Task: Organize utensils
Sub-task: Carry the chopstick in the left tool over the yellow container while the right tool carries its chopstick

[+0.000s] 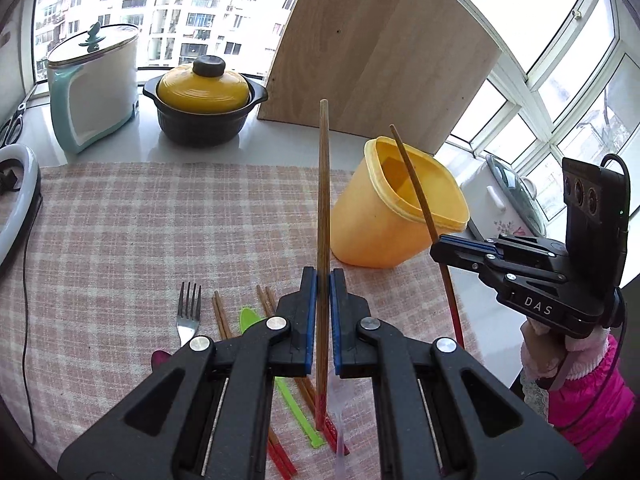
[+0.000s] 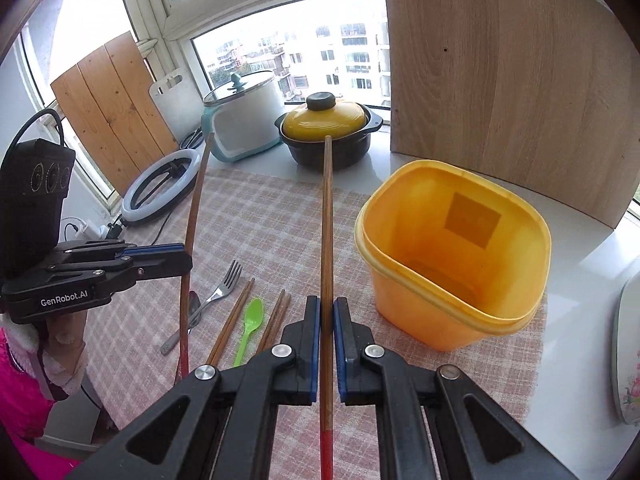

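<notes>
Left gripper [image 1: 323, 280] — blue pads clamped on one wooden chopstick [image 1: 323, 200], red-tipped at its lower end, standing nearly upright above the cloth.

Right gripper [image 2: 327, 308] — pads likewise pinched on a second red-tipped chopstick [image 2: 327, 240], pointing up and away toward the window; a pink sleeve [image 1: 592, 392] shows behind it in the left wrist view.

Yellow tub [image 2: 452, 256] — plastic, open-topped, standing on the right part of the checked cloth [image 2: 256, 216], just right of the right-hand chopstick. Interior appears bare.

Loose utensils on the cloth, below and between the grippers — a metal fork [image 2: 224, 284], a metal spoon [image 2: 195, 308] beside it, a green plastic spoon [image 2: 251, 320], and two pairs of wooden chopsticks [image 2: 236, 320] flanking the green spoon.

Background, along the window sill — white-and-teal cooker [image 1: 94, 84] with glass lid, black pot with yellow lid [image 1: 204, 98], a wooden board [image 1: 380, 40] leaning behind the tub, a ring light [image 2: 160, 184] at the left.
</notes>
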Available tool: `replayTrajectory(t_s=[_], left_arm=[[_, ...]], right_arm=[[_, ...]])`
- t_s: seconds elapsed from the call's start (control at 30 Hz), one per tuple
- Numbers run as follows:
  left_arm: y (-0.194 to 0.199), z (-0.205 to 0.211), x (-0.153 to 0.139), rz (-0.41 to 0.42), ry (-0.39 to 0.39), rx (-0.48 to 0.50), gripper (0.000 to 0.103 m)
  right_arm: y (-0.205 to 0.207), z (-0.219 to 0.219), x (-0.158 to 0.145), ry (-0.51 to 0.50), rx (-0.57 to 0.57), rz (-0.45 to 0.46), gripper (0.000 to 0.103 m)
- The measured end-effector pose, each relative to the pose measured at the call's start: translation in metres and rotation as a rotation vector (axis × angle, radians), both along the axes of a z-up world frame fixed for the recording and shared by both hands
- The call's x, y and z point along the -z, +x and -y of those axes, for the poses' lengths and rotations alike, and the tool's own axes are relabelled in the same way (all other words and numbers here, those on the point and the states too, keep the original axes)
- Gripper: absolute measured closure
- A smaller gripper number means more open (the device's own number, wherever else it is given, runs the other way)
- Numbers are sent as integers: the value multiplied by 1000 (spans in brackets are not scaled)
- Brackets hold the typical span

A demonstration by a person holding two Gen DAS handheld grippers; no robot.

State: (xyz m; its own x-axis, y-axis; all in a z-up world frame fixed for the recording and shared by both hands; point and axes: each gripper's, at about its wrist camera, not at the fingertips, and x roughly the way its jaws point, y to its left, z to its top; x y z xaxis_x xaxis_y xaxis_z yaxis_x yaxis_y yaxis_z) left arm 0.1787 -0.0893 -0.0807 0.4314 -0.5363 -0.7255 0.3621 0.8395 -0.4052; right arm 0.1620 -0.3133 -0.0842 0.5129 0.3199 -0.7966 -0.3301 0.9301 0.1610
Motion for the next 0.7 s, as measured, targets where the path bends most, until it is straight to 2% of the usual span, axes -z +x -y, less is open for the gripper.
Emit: replayTrajectory(t_s=[0.33, 0.5, 0.7], left_arm=[[39, 35, -41, 75, -83, 22, 99], [67, 57, -49, 88, -118, 21, 99], [92, 78, -52, 90, -140, 25, 99]], right_arm=[[30, 34, -36, 3, 81, 79, 99], [48, 48, -51, 17, 114, 103, 99], [70, 56, -56, -23, 146, 122, 99]])
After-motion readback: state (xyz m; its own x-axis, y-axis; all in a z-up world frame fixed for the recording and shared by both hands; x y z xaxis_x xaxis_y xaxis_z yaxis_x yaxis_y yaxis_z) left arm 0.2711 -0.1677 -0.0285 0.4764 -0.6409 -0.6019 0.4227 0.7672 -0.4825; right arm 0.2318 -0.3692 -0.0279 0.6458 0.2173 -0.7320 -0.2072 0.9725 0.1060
